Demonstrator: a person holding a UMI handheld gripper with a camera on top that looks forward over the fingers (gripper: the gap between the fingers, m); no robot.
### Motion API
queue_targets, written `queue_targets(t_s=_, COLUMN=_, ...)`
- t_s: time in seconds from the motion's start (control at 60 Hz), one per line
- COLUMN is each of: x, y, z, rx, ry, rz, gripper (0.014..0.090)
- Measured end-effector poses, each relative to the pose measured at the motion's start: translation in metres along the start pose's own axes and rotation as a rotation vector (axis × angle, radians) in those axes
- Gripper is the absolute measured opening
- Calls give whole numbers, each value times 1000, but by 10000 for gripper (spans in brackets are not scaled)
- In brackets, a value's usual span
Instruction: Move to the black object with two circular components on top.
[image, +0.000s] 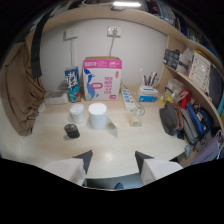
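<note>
While well short of the black object (72, 131), tool (114, 159) open, empty.

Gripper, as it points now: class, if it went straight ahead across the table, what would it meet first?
Probably the white cylinder, which stands nearly in line beyond the open gripper, with bare table in between. The small black object sits off to one side, so it would likely be missed. Depth is hard to judge here.
</note>
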Motion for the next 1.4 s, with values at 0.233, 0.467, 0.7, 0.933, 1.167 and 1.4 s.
queue_targets(t_s=0.233, x=-17, y=12, z=11, rx=-2, ry=-21, rz=-21, gripper=871)
queue_targets(t_s=0.467, x=-75, y=58, z=24, rx=-13, ry=-102, rz=-61, gripper=862)
queue_targets(t_s=0.7, x=-152, y=92, z=47, rx=-6, ry=-208, rz=-68, gripper=867)
queue_targets(t_s=0.933, x=-178, y=87, z=89, rx=28, ry=-212, rz=-100, gripper=869)
queue_targets(t_s=1.167, x=-178, y=48, z=133, rx=86, ry=-181, rz=-120, gripper=867)
queue_targets(t_s=1.4, x=-176, y=17, z=162, rx=121, ry=-156, rz=-110, gripper=873)
